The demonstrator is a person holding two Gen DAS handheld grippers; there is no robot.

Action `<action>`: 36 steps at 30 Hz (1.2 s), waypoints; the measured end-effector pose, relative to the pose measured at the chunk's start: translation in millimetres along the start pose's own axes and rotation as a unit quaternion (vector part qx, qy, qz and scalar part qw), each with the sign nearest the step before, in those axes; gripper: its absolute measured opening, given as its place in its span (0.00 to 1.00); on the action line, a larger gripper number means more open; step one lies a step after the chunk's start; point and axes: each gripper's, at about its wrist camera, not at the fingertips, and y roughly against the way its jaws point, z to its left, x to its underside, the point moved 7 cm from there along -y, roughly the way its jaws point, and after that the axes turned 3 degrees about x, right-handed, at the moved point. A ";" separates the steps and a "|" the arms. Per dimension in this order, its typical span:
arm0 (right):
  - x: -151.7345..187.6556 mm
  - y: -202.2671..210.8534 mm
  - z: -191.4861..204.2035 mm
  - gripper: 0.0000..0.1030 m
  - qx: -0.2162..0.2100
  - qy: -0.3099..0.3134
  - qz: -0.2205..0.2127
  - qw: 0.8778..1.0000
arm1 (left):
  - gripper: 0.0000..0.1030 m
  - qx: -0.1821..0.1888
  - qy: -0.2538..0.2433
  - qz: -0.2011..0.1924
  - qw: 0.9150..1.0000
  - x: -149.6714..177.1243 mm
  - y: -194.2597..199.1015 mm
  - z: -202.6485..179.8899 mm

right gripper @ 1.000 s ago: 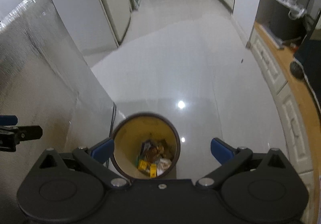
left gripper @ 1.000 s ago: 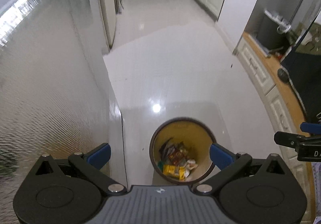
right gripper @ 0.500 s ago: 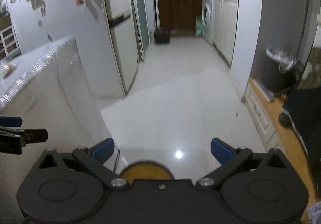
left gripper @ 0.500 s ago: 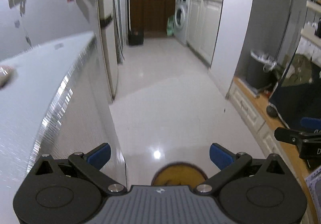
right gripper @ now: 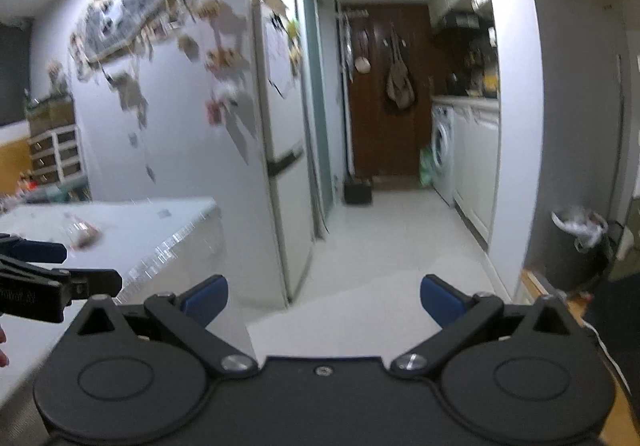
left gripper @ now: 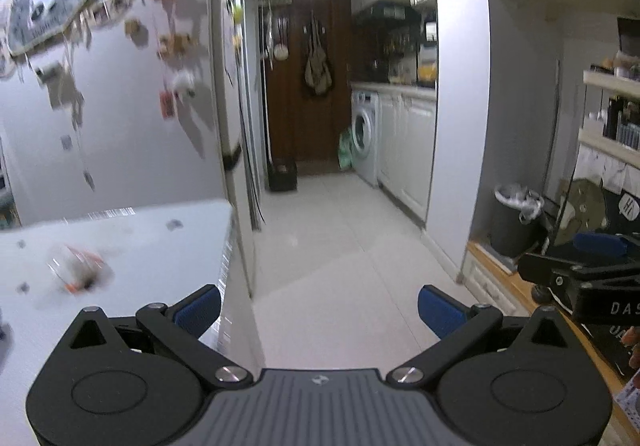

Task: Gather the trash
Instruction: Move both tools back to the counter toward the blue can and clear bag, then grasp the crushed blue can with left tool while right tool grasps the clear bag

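Holding both the left tongs (left gripper: 318,304) and right tongs (right gripper: 324,296) spread apart and empty, I was hunting for trash, and the blurred wrapper (left gripper: 78,270) on the surface (left gripper: 168,246) at left needed reaching next.

Both views are taken level from behind the spread fingers, faced down the hallway; the washing machine (left gripper: 365,134) and white counter (right gripper: 132,226) are shared

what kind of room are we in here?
Most likely a home kitchen and laundry passage: a washing machine under a run of white cabinets, a fridge covered in magnets, and a lined bin beside the wall.
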 end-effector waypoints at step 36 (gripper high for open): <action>-70.0 -98.0 266.5 1.00 -0.195 0.076 -0.033 0.977 | 0.97 -0.252 -0.080 0.050 0.963 4.0 25.8 312.4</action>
